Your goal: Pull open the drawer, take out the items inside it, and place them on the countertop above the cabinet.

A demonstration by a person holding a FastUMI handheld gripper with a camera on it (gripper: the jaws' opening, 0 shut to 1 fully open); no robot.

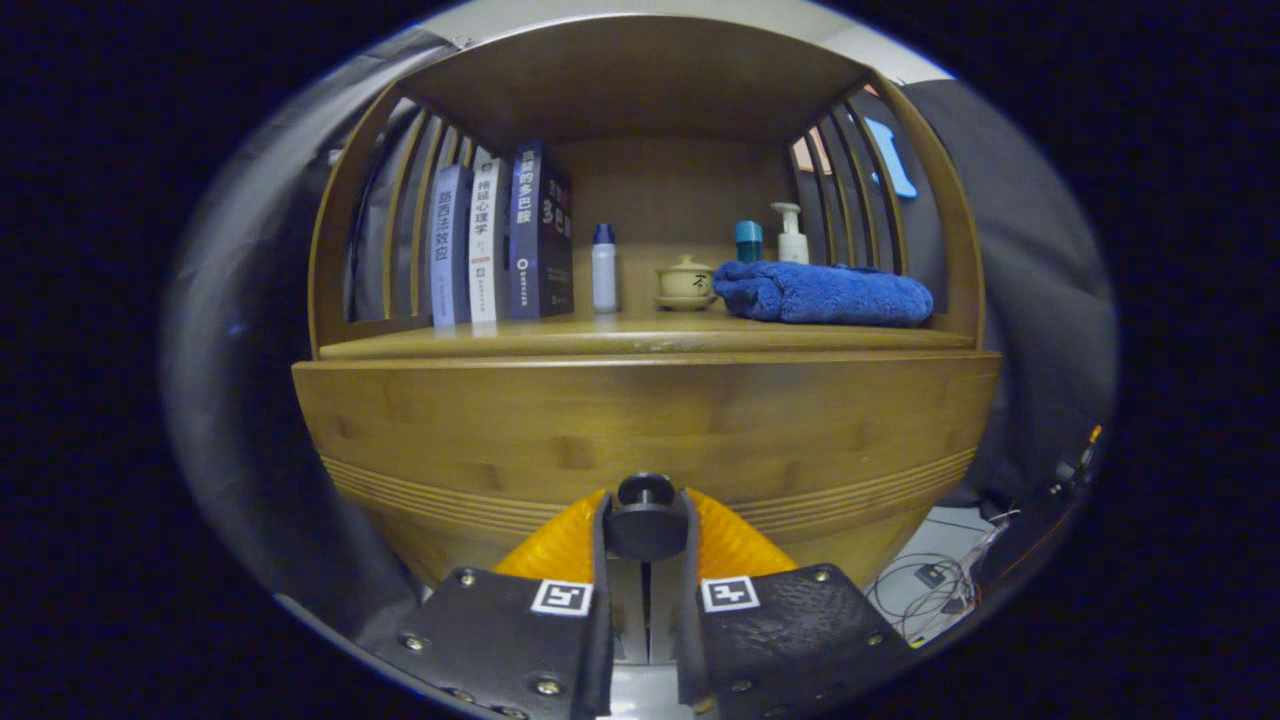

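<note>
A wooden cabinet fills the scene, its drawer front [640, 420] a broad bamboo panel right ahead of me. A round black knob [645, 520] sticks out of that panel, and my gripper [646, 535] is shut on the knob, one finger pressing on each side of it. The drawer looks closed, so its inside is hidden. Above the drawer runs the countertop [560, 340], a wooden shelf under a slatted hutch.
On the countertop stand three upright books [500, 245], a small white bottle [604, 268], a lidded ceramic cup [685, 282], a folded blue towel [825, 293], a teal-capped container [748, 241] and a pump bottle [791, 235]. Cables [930, 580] lie on the floor at right.
</note>
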